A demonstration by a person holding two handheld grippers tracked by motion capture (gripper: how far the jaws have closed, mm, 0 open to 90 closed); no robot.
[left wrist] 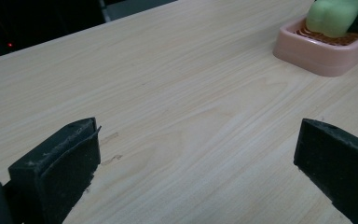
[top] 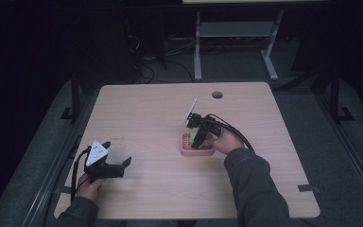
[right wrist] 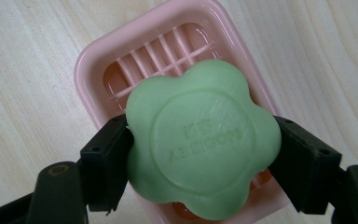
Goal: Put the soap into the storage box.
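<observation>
One green soap [right wrist: 203, 140] with unreadable raised lettering is pinched by the right gripper [right wrist: 200, 158] over one pink dish [right wrist: 98, 65]; left gripper [left wrist: 196, 172] spread wide.

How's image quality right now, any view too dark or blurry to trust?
High view: table lit, surroundings nearly black. Left gripper view: wood grain sharp, dish slightly soft. Right gripper view: soap evenly lit, its embossed lettering blurred; right gripper clamps it.

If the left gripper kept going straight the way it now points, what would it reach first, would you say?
Probably bare table first. The left gripper is open and low, and the pink soap dish lies off to one side; depth is unclear.
</observation>
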